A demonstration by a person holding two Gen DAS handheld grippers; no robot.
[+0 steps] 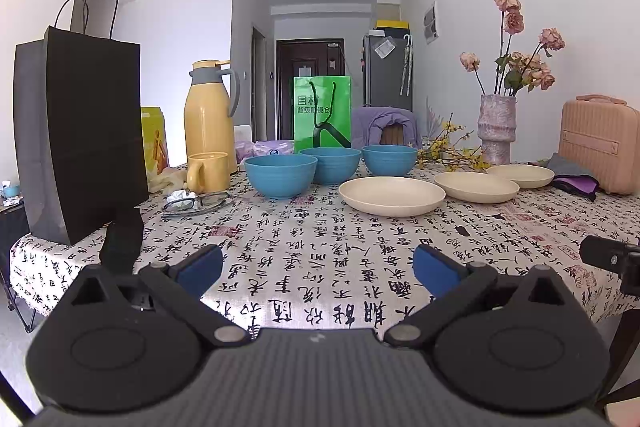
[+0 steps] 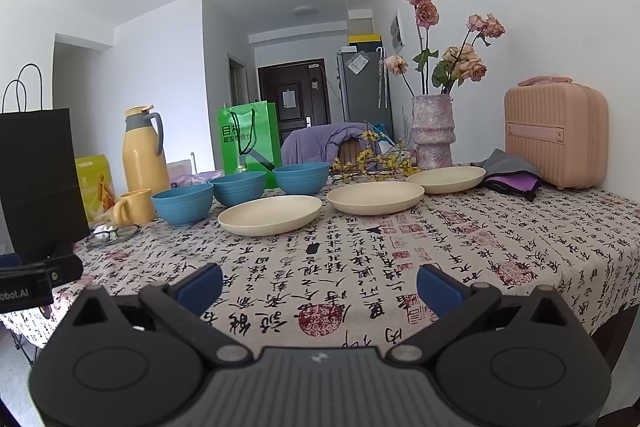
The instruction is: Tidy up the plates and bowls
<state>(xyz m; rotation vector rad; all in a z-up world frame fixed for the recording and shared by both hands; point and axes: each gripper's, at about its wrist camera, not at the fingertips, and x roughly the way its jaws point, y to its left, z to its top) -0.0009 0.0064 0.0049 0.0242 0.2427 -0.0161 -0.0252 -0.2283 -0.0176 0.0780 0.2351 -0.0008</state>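
Note:
Three blue bowls stand in a row on the table: the nearest point(image 1: 281, 175) point(image 2: 183, 203), the middle one point(image 1: 329, 165) point(image 2: 239, 188) and the farthest point(image 1: 389, 159) point(image 2: 301, 178). Right of them lie three cream plates: near point(image 1: 391, 195) point(image 2: 270, 214), middle point(image 1: 476, 186) point(image 2: 375, 197) and far point(image 1: 520, 175) point(image 2: 445, 179). My left gripper point(image 1: 318, 267) is open over the near tablecloth, well short of the bowls, with nothing between its fingers. My right gripper point(image 2: 319, 285) is open too, holding nothing, in front of the plates.
On the calligraphy tablecloth point(image 1: 320, 247) also stand a black paper bag point(image 1: 76, 143), a yellow thermos point(image 1: 210, 117), a yellow mug point(image 1: 208, 171), glasses point(image 1: 196, 203), a green bag point(image 1: 322, 113), a vase of dried roses point(image 1: 497, 129) and a pink case point(image 1: 598, 143).

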